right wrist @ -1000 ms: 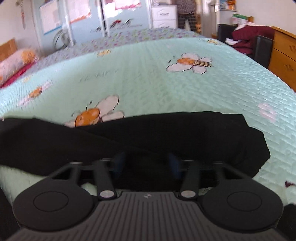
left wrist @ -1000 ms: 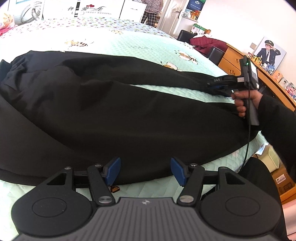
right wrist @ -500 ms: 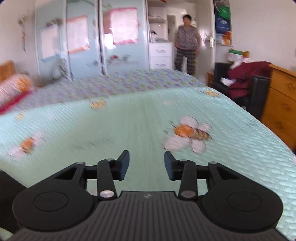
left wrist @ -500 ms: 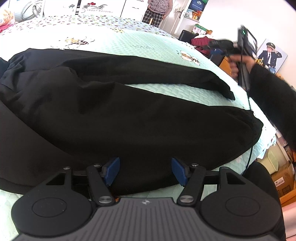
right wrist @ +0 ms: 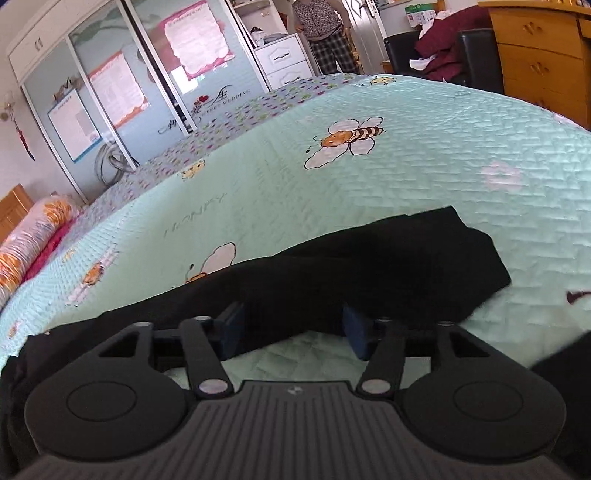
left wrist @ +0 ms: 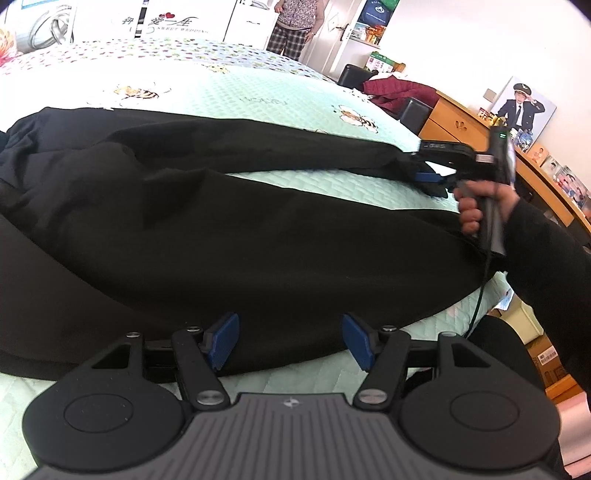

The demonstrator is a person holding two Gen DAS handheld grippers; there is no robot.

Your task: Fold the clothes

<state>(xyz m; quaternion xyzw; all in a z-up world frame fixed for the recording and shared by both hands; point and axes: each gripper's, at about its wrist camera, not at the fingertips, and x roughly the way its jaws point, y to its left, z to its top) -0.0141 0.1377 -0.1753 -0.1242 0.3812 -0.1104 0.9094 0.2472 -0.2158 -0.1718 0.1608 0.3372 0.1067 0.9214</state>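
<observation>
Black trousers (left wrist: pixel 236 236) sprawl across the mint quilt (right wrist: pixel 424 155). At three o'clock the right gripper (right wrist: pixel 291 326) spreads its jaws around the far leg's hem; left gripper (left wrist: pixel 290 341) gapes, grasping nothing. Closing shallow, slippery cloth could escape, skewing the fold.

Bedroom, daylit. Bed (right wrist: pixel 424 155) covered by a mint quilted spread printed with bees. Sliding-door wardrobe (right wrist: pixel 110 85) with posters along the far wall. White drawer unit (right wrist: pixel 284 61) beside an open doorway where a person (right wrist: pixel 325 33) stands. Wooden dresser (right wrist: pixel 539 59) at the right; dark chair (right wrist: pixel 476 55) with maroon clothing. White walls.
</observation>
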